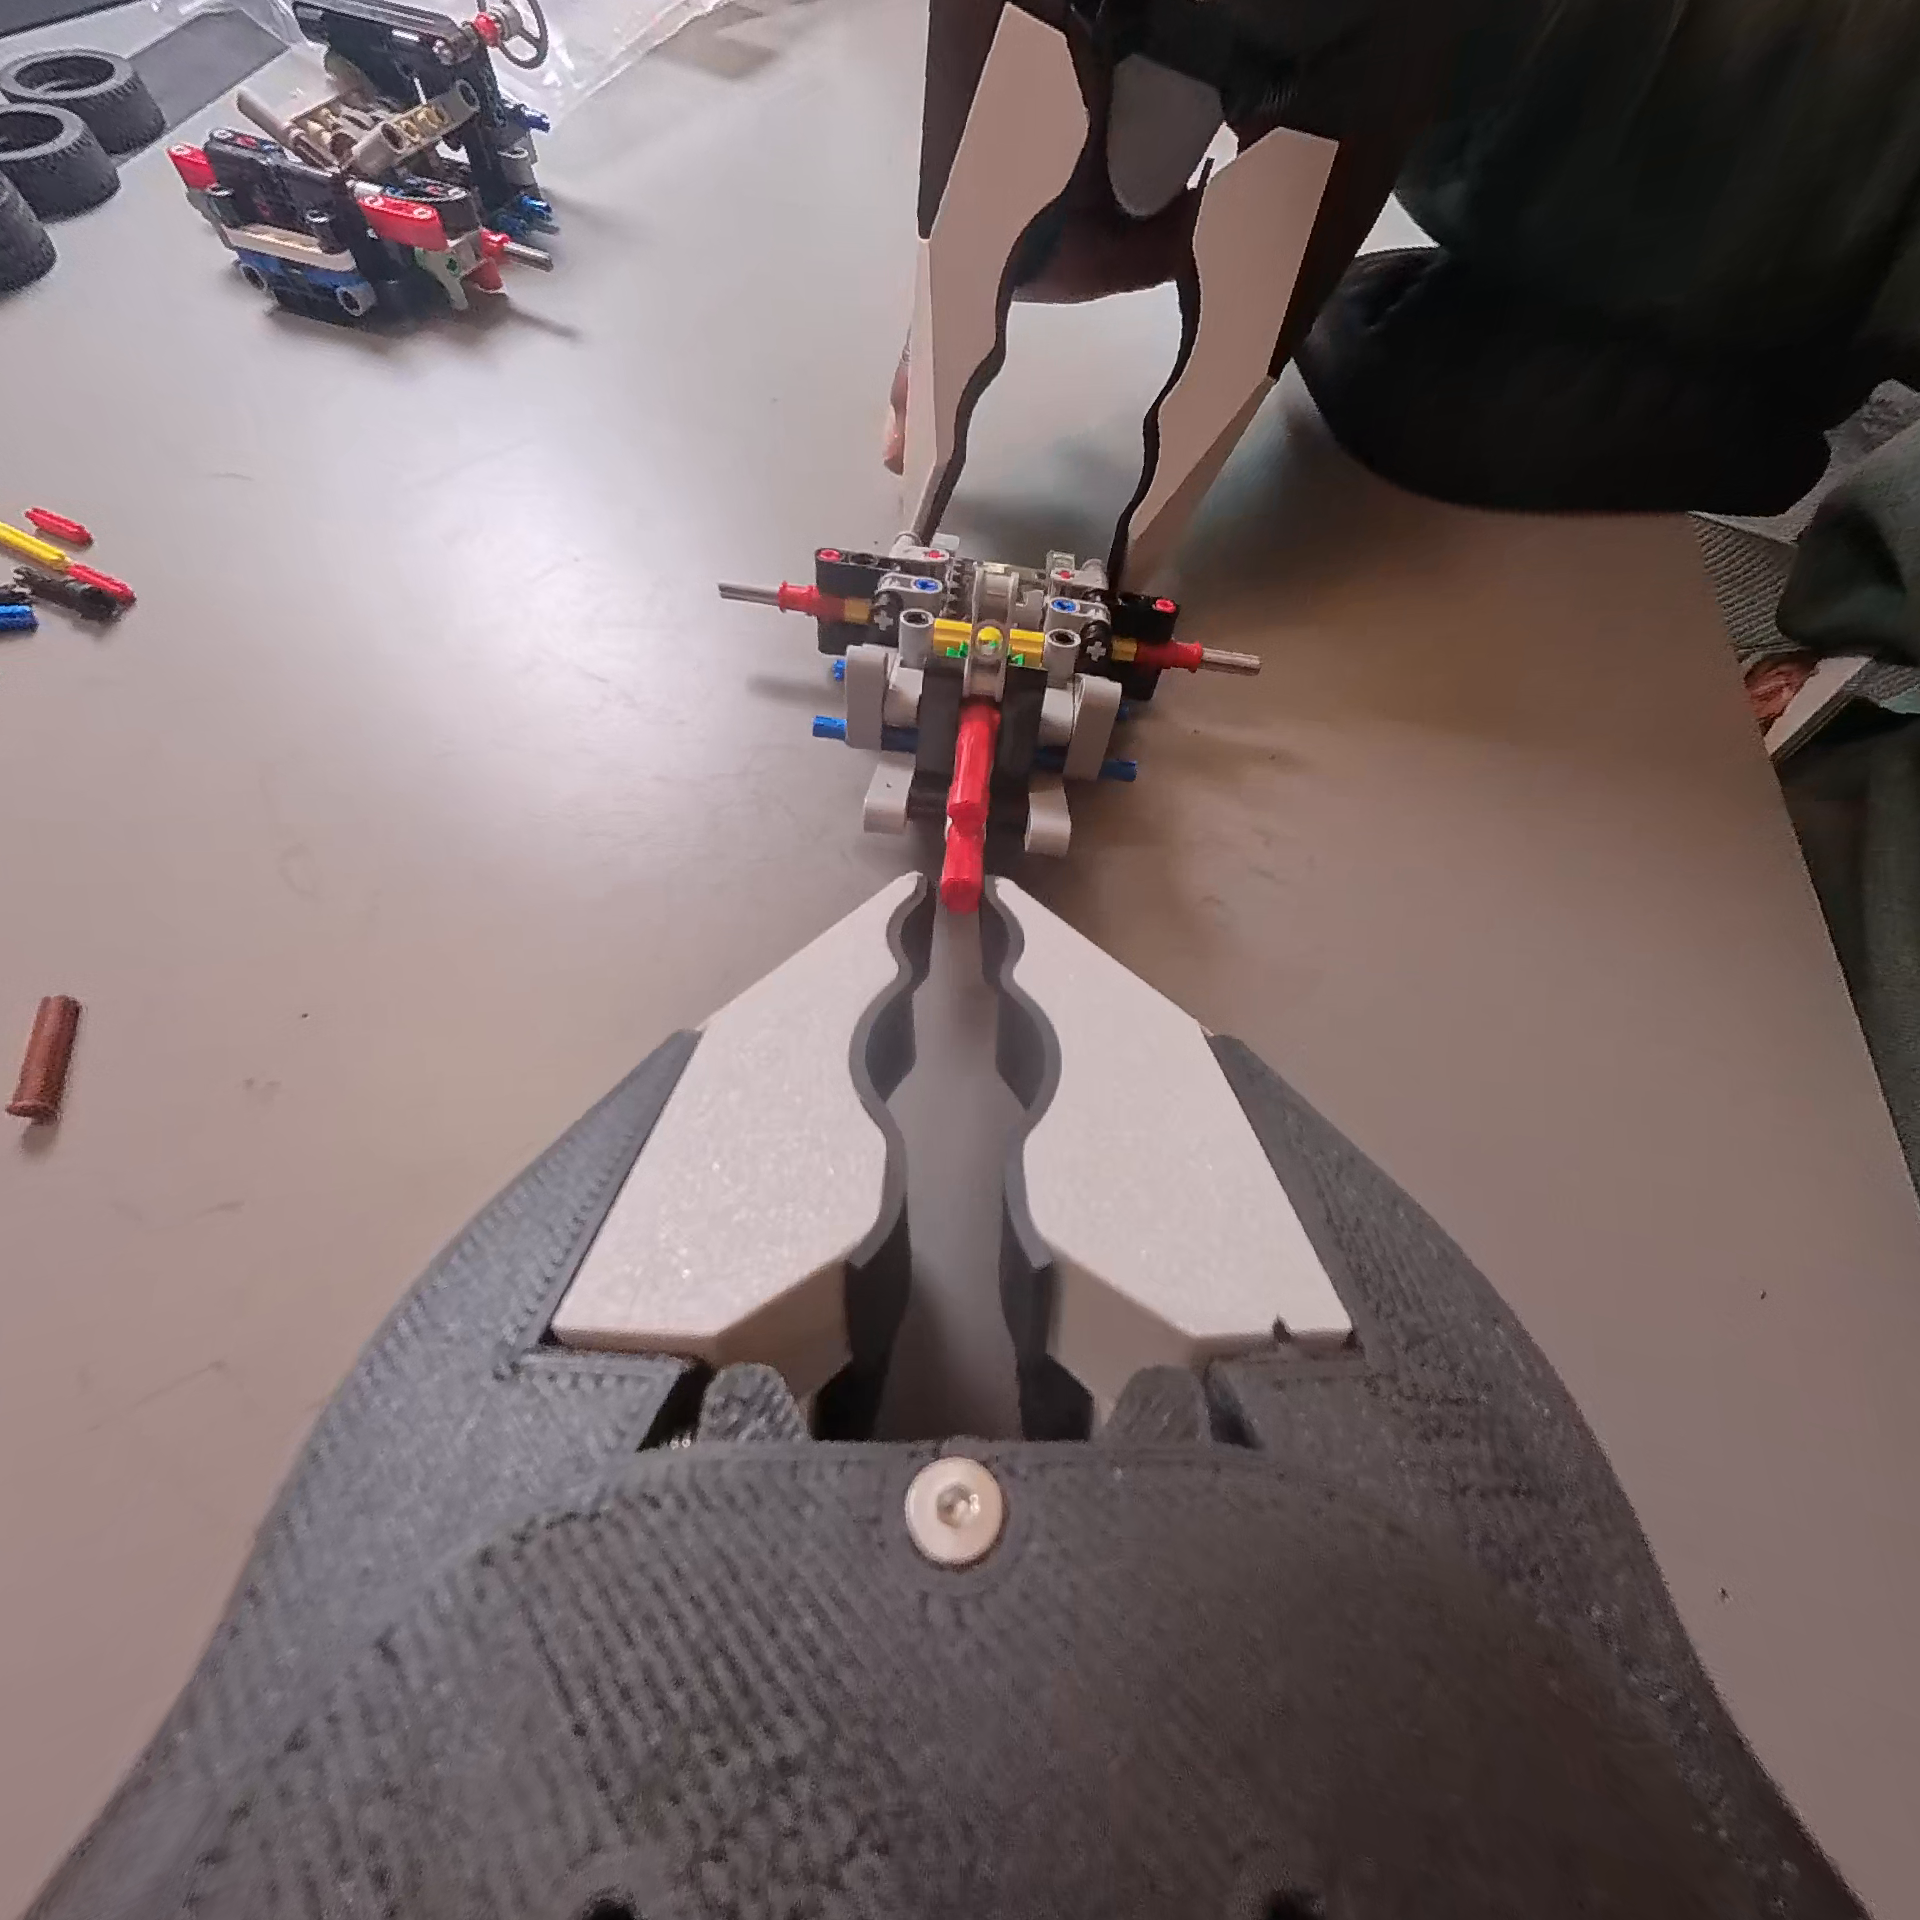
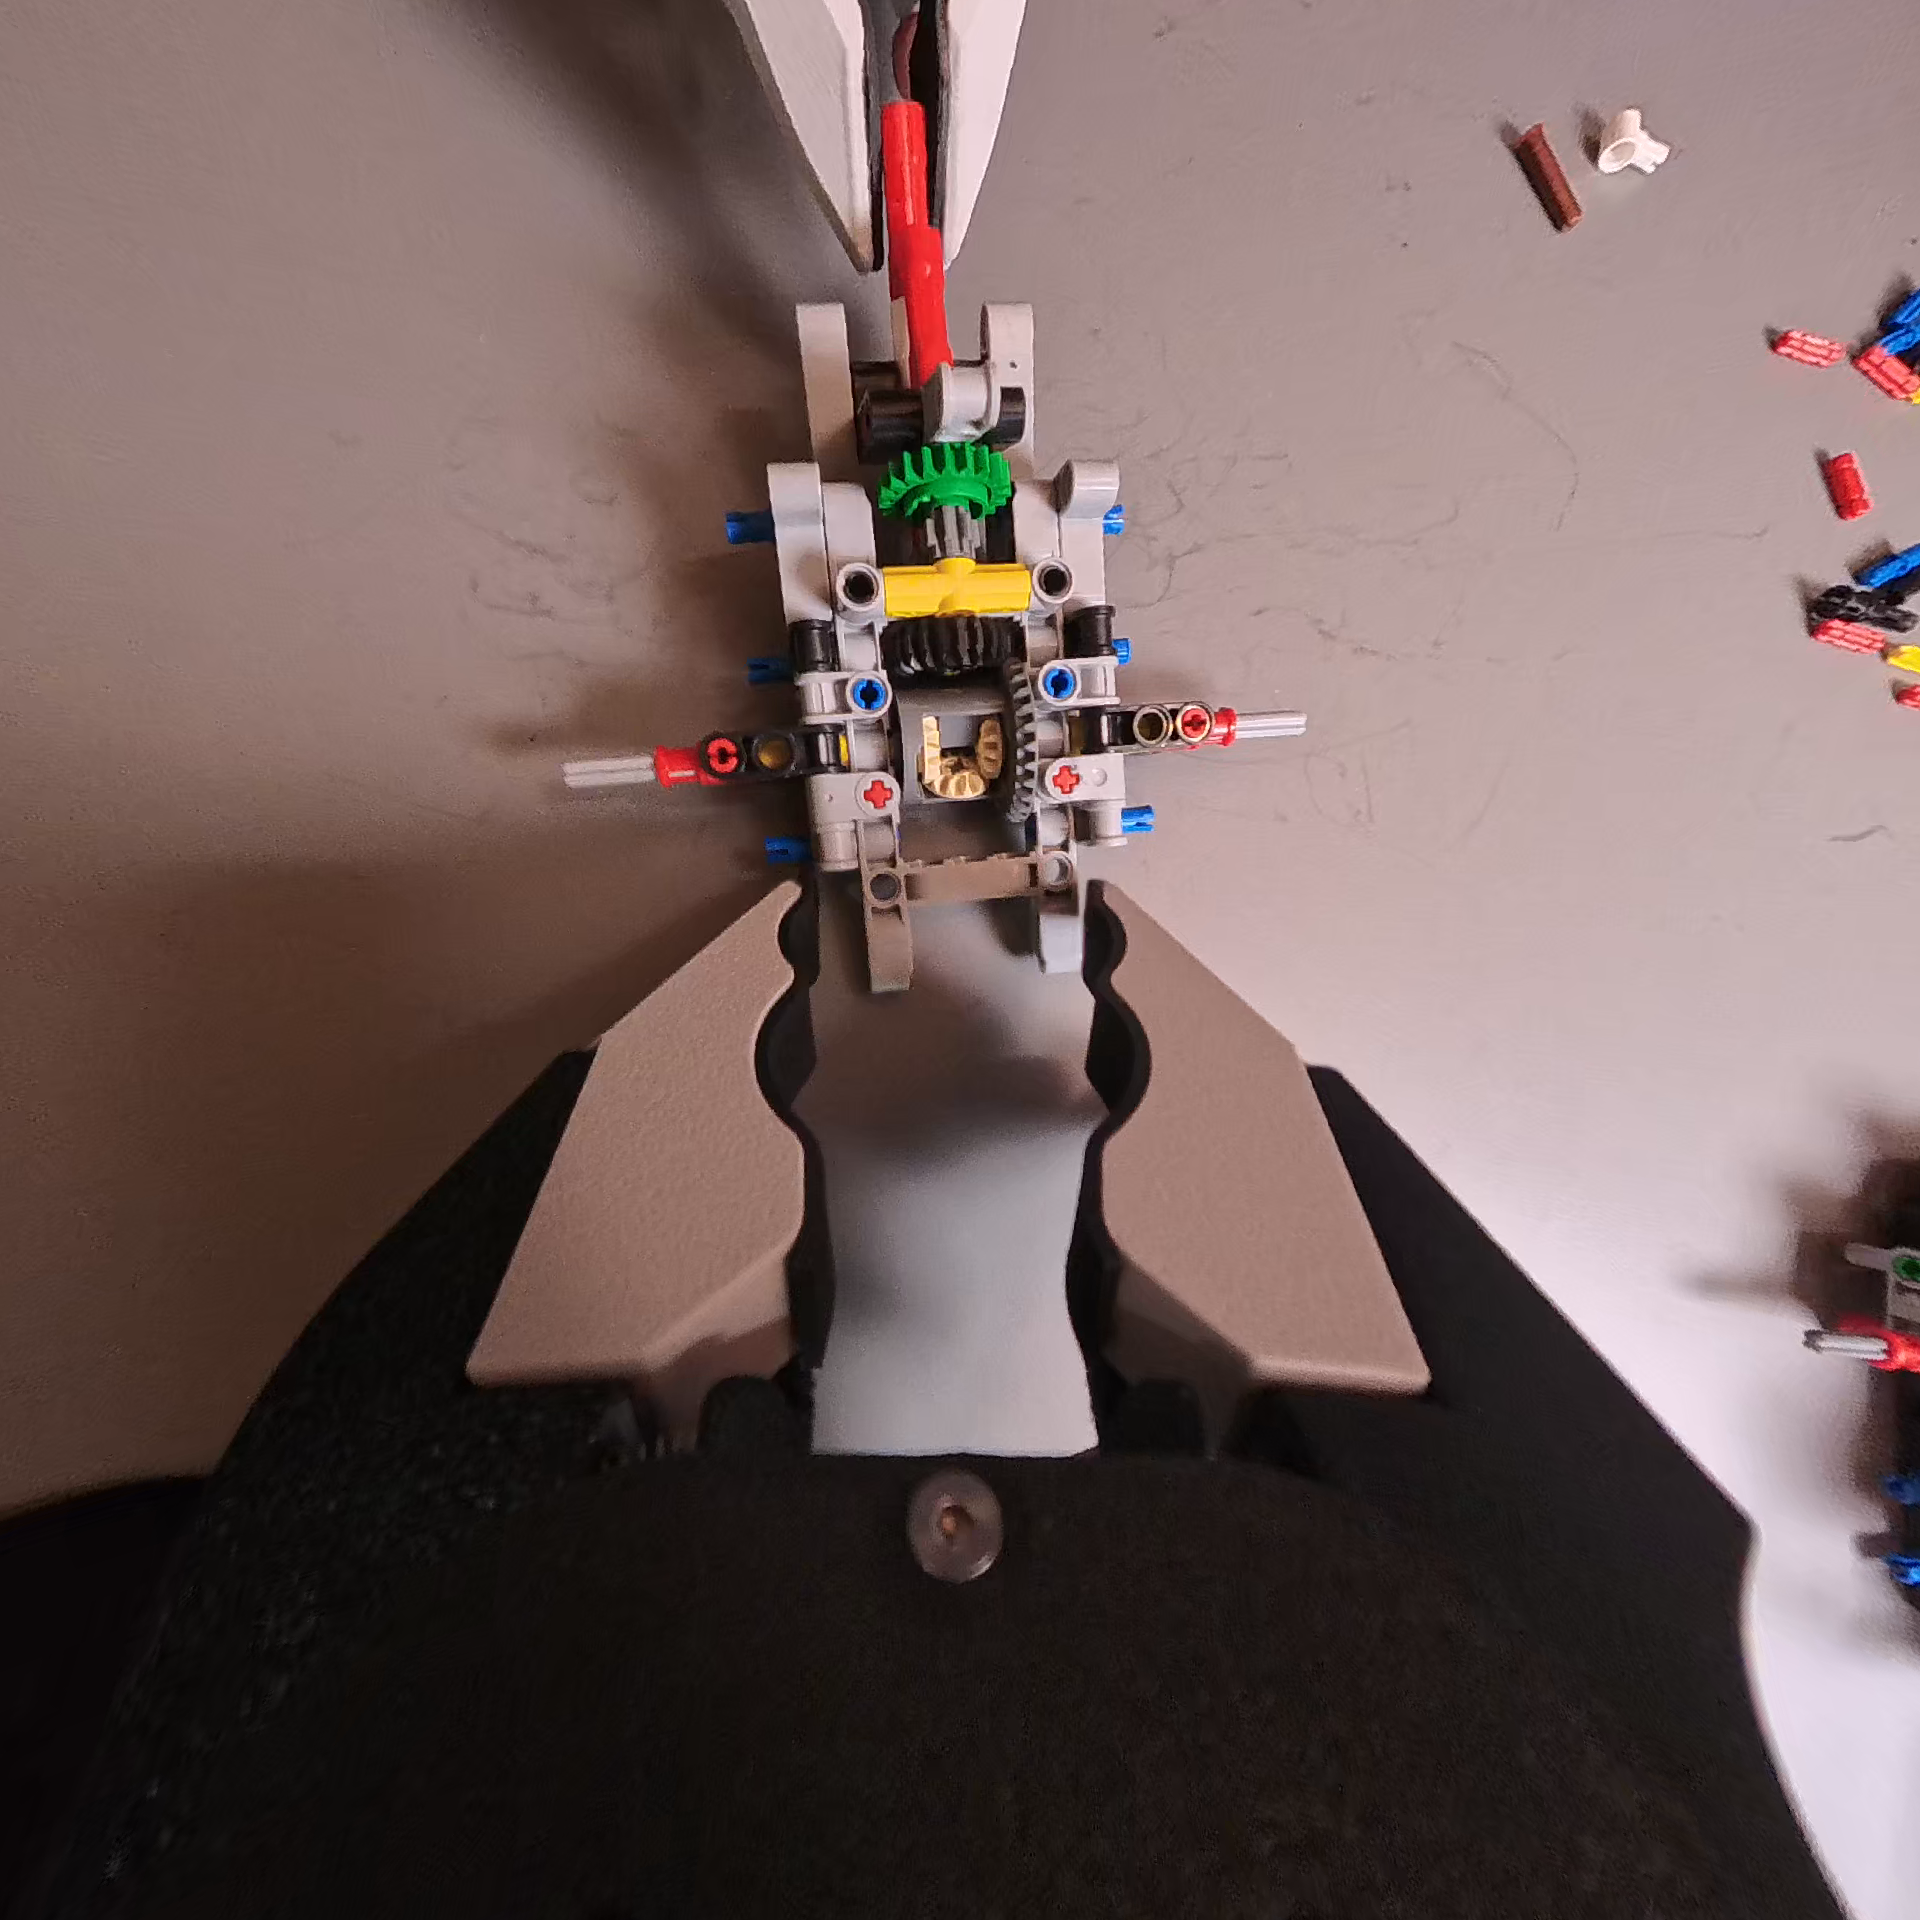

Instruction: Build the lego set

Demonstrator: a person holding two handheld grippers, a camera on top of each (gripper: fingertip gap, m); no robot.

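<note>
The left hand-held gripper (image 1: 961,894) is nearly closed, its tips pinching one red axle (image 1: 971,774) projecting from one gear assembly (image 2: 951,665) on the worktop (image 1: 416,831). The right hand-held gripper (image 2: 951,925) stands wide, straddling the assembly's near end; contact unclear. One brown pin (image 1: 44,1055) lies to the left gripper's left.

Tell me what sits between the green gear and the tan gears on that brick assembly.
In the right wrist view, between the green gear and the tan gears lie a yellow connector, then a black gear. The left wrist view hides them.
</note>
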